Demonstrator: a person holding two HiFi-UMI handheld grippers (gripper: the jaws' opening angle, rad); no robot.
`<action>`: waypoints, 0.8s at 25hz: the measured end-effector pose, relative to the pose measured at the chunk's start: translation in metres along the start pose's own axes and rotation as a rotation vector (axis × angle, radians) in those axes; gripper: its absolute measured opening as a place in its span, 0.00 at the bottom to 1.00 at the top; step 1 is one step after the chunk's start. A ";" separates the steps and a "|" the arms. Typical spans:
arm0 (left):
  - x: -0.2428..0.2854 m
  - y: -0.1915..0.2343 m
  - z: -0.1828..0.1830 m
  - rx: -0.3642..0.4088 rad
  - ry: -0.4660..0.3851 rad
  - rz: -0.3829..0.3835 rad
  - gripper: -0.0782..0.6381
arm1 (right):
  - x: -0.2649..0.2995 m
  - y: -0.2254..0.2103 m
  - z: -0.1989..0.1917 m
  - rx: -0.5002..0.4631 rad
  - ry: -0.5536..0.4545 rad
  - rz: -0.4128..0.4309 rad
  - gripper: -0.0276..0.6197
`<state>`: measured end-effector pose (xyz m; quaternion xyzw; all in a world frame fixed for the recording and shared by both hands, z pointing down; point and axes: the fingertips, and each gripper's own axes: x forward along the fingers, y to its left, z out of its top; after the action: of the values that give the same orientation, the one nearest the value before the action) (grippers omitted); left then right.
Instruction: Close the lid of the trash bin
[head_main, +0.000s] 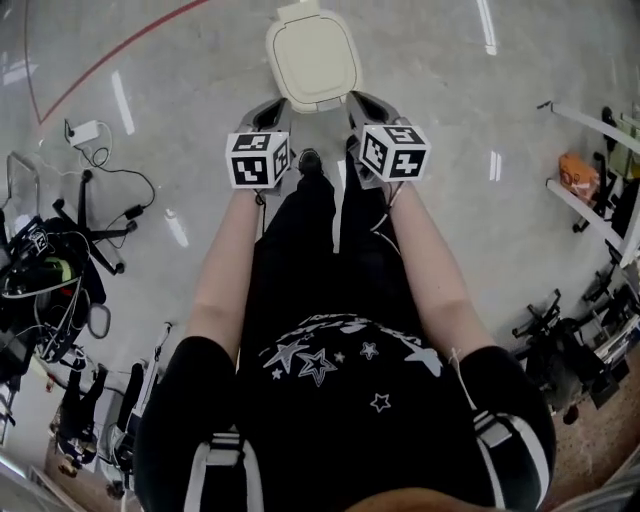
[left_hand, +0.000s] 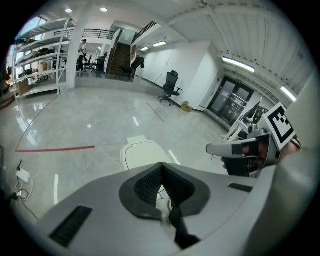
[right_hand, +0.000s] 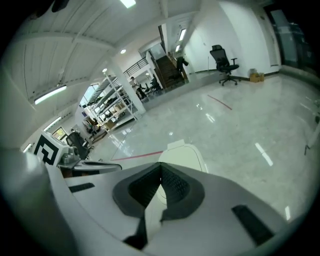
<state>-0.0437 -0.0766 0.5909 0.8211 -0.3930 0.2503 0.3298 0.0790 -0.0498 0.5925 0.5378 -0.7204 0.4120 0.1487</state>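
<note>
Head view, looking straight down past the person's black shirt: both forearms reach forward side by side. The left gripper and right gripper are held level, just short of the trash bin standing on the pale, glossy floor. The cream lid lies flat on top of the bin. Neither gripper touches it.

Left gripper view: its dark ribbed fingers are pressed together at the tips with nothing between them. Beyond the tips sits the lid, seen low and flat. A red line runs across the floor to its left. The right gripper shows at the right edge, alongside and apart, and an office chair stands far back.

Right gripper view: its fingers likewise meet at the tips and carry nothing. The lid lies ahead just past them, with the left gripper showing at the left edge.
</note>
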 end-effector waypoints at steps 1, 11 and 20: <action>-0.008 -0.005 0.006 0.006 -0.010 -0.014 0.12 | -0.013 0.005 0.008 0.007 -0.028 -0.009 0.05; -0.055 -0.063 0.047 0.028 -0.104 -0.095 0.12 | -0.104 0.020 0.046 0.035 -0.182 -0.048 0.05; -0.104 -0.126 0.062 0.081 -0.206 -0.116 0.12 | -0.179 0.029 0.054 -0.021 -0.300 -0.021 0.05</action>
<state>0.0095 -0.0130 0.4369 0.8765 -0.3661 0.1606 0.2682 0.1331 0.0290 0.4294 0.5992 -0.7331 0.3179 0.0490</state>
